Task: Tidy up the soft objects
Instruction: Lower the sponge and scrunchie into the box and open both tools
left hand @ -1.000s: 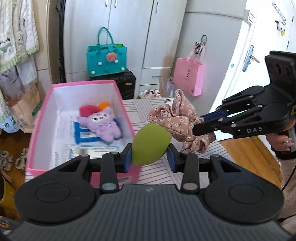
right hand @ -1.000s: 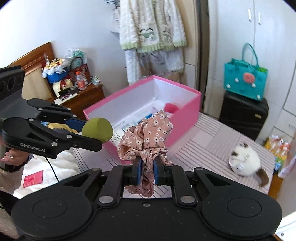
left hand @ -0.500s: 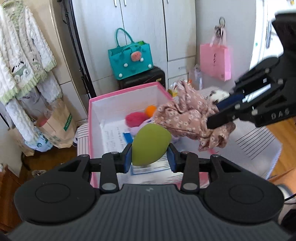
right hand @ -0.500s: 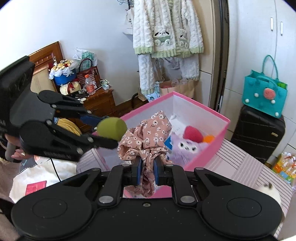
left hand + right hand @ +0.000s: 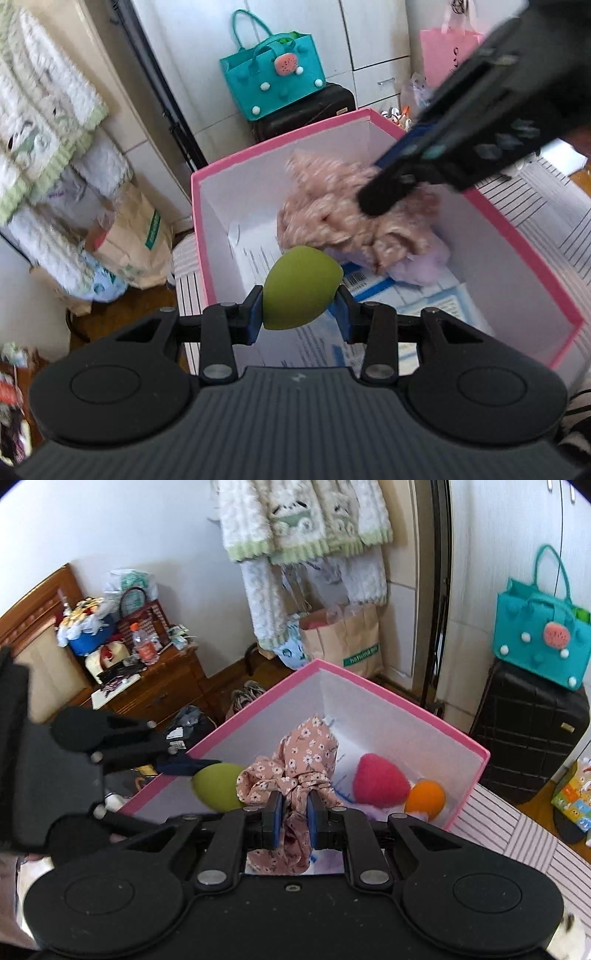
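Left gripper (image 5: 299,306) clamps the green sponge (image 5: 301,288) between its pads; right gripper (image 5: 294,812), nearly closed, pinches the floral scrunchie (image 5: 291,771). Pink box (image 5: 517,236) lies directly beneath both.

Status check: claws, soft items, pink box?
Left claw shut on green sponge; right claw shut on floral scrunchie. Both over the open pink box. Red and orange sponges and a purple plush already inside. Nothing in the way.

Sponge (image 5: 300,287) and scrunchie (image 5: 354,221) over the box (image 5: 524,251), toys (image 5: 382,781) inside.
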Demonstrator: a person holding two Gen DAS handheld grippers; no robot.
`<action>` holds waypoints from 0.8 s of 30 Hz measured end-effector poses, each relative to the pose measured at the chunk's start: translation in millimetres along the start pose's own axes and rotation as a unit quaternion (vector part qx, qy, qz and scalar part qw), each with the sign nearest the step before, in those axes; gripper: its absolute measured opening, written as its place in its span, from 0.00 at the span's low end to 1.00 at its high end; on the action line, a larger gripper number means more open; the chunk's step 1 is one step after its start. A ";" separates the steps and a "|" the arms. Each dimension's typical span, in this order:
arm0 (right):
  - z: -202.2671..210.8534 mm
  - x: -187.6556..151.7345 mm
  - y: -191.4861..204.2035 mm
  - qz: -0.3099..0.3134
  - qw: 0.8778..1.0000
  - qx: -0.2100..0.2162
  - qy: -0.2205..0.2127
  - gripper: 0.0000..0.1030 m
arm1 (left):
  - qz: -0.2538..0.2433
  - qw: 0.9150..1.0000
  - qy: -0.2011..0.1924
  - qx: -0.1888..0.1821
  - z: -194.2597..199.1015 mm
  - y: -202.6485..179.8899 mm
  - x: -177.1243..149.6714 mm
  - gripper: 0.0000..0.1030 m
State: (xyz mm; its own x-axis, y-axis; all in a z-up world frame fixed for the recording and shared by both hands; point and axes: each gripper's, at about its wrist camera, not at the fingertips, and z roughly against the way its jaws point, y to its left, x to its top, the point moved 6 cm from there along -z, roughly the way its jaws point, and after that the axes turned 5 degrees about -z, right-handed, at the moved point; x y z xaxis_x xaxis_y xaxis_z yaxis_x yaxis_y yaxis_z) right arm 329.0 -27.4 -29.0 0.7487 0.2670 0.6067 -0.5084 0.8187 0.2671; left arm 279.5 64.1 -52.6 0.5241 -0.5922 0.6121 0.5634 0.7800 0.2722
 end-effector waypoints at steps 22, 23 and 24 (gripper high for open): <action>-26.5 -3.7 -27.8 -0.015 0.999 0.015 0.024 0.17 | -0.048 0.998 0.004 0.027 -32.2 18.4 30.4 0.38; -24.9 -6.5 -28.0 -0.017 0.999 0.015 0.023 0.17 | -0.043 0.999 0.006 0.021 -35.4 19.9 31.7 0.39; -23.9 -9.1 -27.4 -0.017 0.999 0.014 0.023 0.17 | -0.040 0.999 0.009 0.012 -36.8 20.4 32.0 0.41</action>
State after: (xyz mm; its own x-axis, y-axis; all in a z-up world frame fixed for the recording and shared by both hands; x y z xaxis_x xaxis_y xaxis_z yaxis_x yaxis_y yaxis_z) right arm 346.2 -40.1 -59.8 0.7842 0.2639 0.5616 -0.4944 0.8127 0.3084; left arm 331.2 53.5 -54.8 0.4900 -0.6556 0.5746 0.5886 0.7350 0.3366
